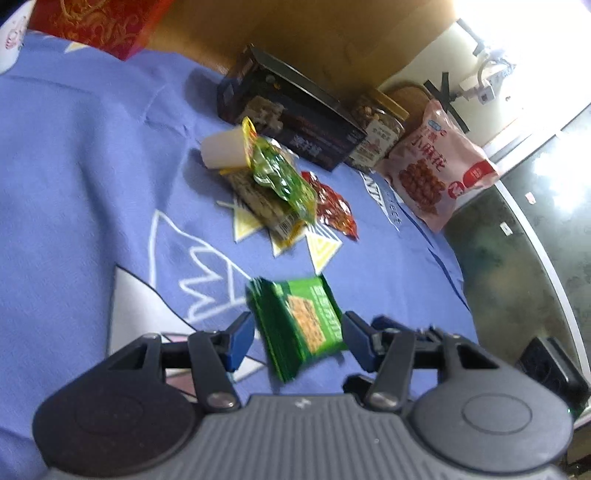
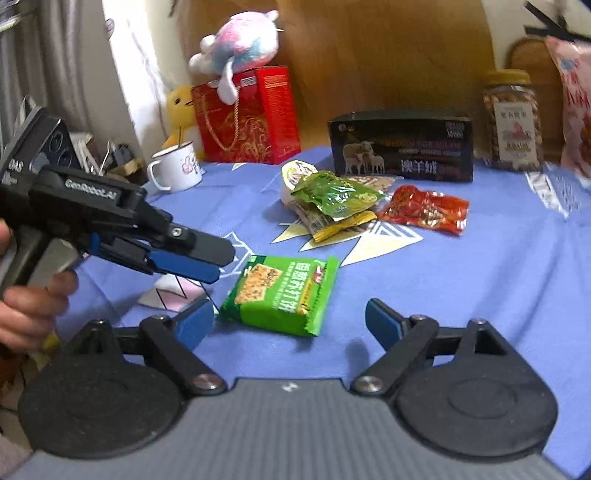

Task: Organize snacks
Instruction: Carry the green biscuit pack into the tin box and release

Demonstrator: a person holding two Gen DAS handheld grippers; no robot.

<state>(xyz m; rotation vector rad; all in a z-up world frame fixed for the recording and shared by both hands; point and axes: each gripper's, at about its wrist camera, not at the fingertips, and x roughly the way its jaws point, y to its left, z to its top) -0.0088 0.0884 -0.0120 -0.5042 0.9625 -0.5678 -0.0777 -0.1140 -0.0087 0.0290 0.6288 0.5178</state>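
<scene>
Left gripper: spread, fingers either side of the cracker pack, apart from it
Right gripper: spread
Cracker pack: flat on the blue cloth, nearer the front edge than the snack pile

A light blue cloth printed with white outlines and yellow triangles covered the table. Behind it stood a tall brown cardboard panel, with a pale cream wall to its left. Grey curtains hung at the far left of the right wrist view. In the left wrist view, strong white daylight flooded the upper right corner, and a dark mottled stone-like floor lay beyond the table's pale rounded edge.
</scene>
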